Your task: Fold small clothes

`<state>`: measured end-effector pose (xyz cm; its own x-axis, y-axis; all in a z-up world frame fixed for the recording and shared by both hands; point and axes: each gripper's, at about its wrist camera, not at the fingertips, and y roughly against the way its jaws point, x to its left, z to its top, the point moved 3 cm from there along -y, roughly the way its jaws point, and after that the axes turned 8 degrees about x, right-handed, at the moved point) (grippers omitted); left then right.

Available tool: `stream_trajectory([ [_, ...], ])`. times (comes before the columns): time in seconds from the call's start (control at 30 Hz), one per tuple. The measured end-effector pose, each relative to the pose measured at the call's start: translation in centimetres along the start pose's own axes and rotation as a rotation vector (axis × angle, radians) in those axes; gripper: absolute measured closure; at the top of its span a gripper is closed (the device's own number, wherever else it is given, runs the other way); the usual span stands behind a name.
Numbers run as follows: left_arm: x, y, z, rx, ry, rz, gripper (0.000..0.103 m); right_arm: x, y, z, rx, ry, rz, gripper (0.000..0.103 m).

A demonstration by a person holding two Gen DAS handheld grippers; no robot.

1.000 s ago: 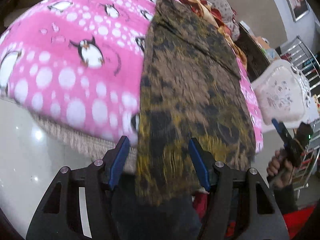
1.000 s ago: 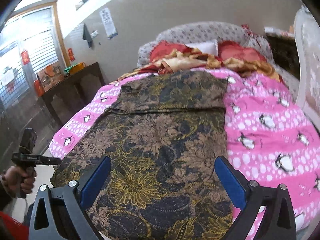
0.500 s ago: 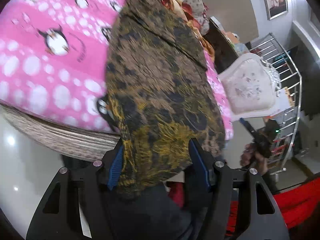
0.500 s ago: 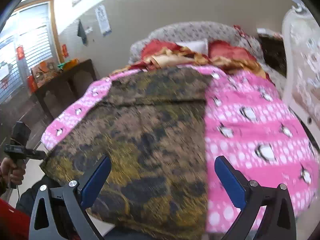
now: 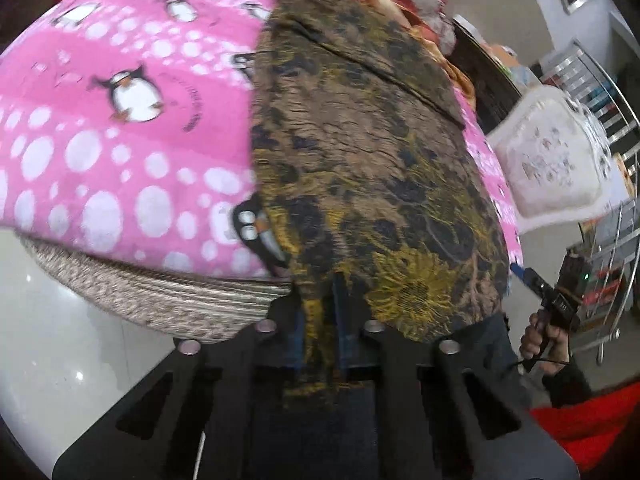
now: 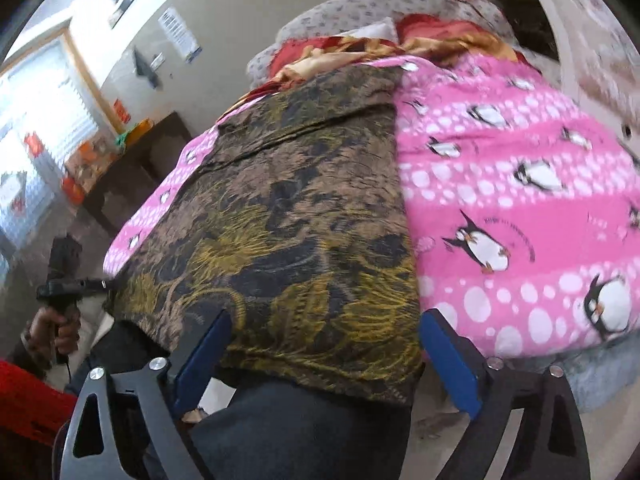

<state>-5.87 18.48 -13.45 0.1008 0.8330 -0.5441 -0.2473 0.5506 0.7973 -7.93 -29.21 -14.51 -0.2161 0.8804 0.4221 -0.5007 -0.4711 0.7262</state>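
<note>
Left tongs [image 5: 320,320] pinch garment [image 5: 360,160] hem; right tongs [image 6: 320,356], closing, straddle it.

The garment [image 5: 360,168] is brown with black blotches and yellow flowers near its edge; the blanket [image 5: 120,140] under it is pink with white dots and black-and-white penguins; far bedding [image 6: 360,46] looks red and gold; both grippers' pads [image 6: 448,364] are blue
</note>
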Motion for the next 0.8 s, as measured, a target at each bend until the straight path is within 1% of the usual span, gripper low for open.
stream_trajectory([
  [0.1, -0.4, 0.1, -0.2, -0.008, -0.016, 0.018, 0.095, -2.1, -0.8, 0.2, 0.005, -0.057, 0.062, 0.019],
  [0.13, -0.6, -0.1, -0.2, -0.003, -0.026, 0.014, 0.095, -2.7, -1.1, 0.3, 0.005, -0.065, 0.099, 0.02],
  [0.23, -0.6, -0.1, -0.2, -0.003, -0.03, 0.008, 0.095, -3.9, -1.1, 0.5, -0.001, -0.097, 0.219, 0.02],
  [0.3, -0.4, -0.1, -0.2, -0.002, -0.018, -0.006, 0.095, -4.6, -0.7, 0.6, -0.004, -0.137, 0.38, 0.022],
  [0.33, -0.3, -0.2, -0.2, -0.002, -0.013, -0.009, 0.095, -5.0, -0.7, 0.7, 0.004, -0.155, 0.456, 0.025],
  [0.4, -0.1, -0.2, -0.1, -0.004, -0.006, -0.014, 0.095, -5.5, -1.0, 0.7, 0.011, -0.181, 0.493, 0.026],
  [0.47, -0.2, -0.1, -0.2, -0.008, -0.005, -0.009, 0.095, -6.0, -1.5, 0.6, 0.029, -0.212, 0.516, 0.03],
  [0.5, -0.3, -0.1, -0.2, -0.008, -0.006, -0.006, 0.095, -5.5, -1.5, 0.7, 0.036, -0.212, 0.573, 0.03],
  [0.53, -0.3, -0.1, -0.2, -0.008, -0.007, -0.003, 0.094, -4.9, -1.4, 0.8, 0.049, -0.188, 0.596, 0.031],
  [0.6, -0.4, -0.1, -0.2, -0.009, -0.005, -0.002, 0.094, -3.6, -1.7, 1.0, 0.088, -0.117, 0.543, 0.031],
  [0.63, -0.5, -0.2, -0.2, -0.009, -0.008, -0.001, 0.095, -3.6, -2.1, 1.0, 0.1, -0.123, 0.526, 0.031],
  [0.67, -0.6, -0.2, -0.2, -0.01, -0.012, 0.004, 0.095, -3.8, -2.6, 1.1, 0.109, -0.145, 0.514, 0.033],
  [0.7, -0.7, -0.2, -0.2, -0.012, -0.015, 0.01, 0.095, -3.9, -2.8, 1.2, 0.105, -0.167, 0.512, 0.038],
  [0.73, -0.8, -0.2, -0.2, -0.015, -0.019, 0.016, 0.095, -3.8, -2.8, 1.4, 0.095, -0.168, 0.489, 0.042],
  [0.77, -1.0, -0.2, -0.2, -0.022, -0.027, 0.033, 0.094, -3.7, -2.9, 1.5, 0.096, -0.156, 0.447, 0.046],
  [0.8, -1.3, -0.2, -0.4, -0.03, -0.037, 0.056, 0.094, -3.5, -3.1, 1.6, 0.106, -0.148, 0.398, 0.056],
])
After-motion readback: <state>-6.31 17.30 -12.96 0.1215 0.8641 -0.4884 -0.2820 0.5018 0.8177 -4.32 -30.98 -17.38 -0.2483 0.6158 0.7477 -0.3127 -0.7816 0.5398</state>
